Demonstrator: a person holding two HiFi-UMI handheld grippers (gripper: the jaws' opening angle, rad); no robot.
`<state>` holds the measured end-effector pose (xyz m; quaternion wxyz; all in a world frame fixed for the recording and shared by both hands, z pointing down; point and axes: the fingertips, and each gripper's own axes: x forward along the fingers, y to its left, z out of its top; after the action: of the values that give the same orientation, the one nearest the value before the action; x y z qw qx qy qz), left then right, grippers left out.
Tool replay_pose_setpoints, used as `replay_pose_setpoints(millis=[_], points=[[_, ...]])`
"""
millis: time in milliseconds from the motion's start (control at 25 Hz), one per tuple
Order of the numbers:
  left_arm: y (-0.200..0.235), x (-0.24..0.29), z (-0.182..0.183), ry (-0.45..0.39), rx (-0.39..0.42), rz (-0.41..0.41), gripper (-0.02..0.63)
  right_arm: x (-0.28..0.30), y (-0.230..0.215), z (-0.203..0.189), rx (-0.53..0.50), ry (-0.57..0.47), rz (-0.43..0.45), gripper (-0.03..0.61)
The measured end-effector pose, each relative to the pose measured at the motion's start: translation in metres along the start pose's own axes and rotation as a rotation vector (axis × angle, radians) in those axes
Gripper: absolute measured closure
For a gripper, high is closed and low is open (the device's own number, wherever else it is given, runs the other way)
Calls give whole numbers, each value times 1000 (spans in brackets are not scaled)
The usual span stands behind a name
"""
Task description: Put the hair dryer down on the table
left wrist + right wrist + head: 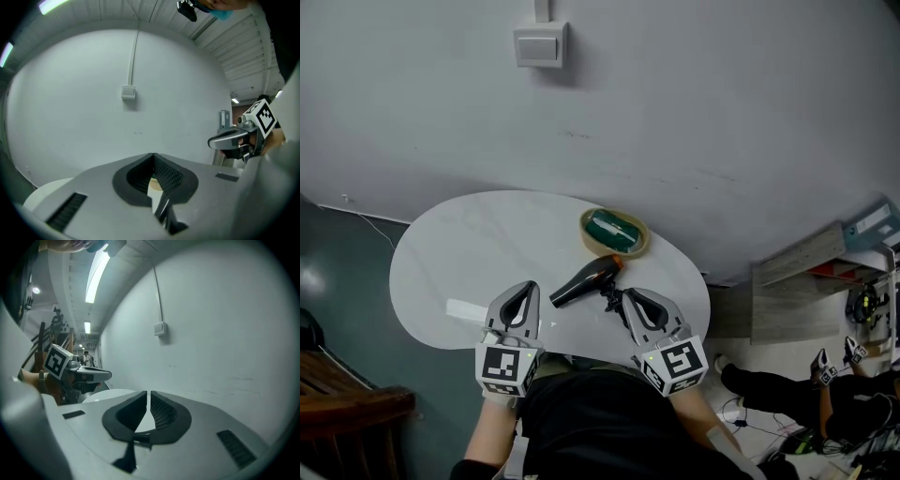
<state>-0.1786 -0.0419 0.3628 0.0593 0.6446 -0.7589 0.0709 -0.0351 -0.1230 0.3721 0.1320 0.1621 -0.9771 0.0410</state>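
Lying on the white oval worktop (450, 253), the black hair dryer (584, 281) sits between the 2 tools, just ahead of them and gripped by neither. Its long axis runs diagonally: the dark nozzle points to the near left and the orange-tipped rear to the far right, close to a shallow bowl (584, 232) holding something green. The right tool (630, 293) is nearer, just beside the dryer's dark handle and cord. Its jaws stand barely apart with nothing between them. The left tool (525, 286) is clenched shut and empty. The task looks complete. The worktop is smooth and pale, set against a plain grey wall (694, 112) that carries a switch (540, 44).
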Motion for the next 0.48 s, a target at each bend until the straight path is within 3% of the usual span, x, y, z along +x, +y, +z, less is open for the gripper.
replay_pose_setpoints(millis=[480], points=[[-6,2,-6,2,-35,-20,604,1,1,-12,-28,36,8,552]])
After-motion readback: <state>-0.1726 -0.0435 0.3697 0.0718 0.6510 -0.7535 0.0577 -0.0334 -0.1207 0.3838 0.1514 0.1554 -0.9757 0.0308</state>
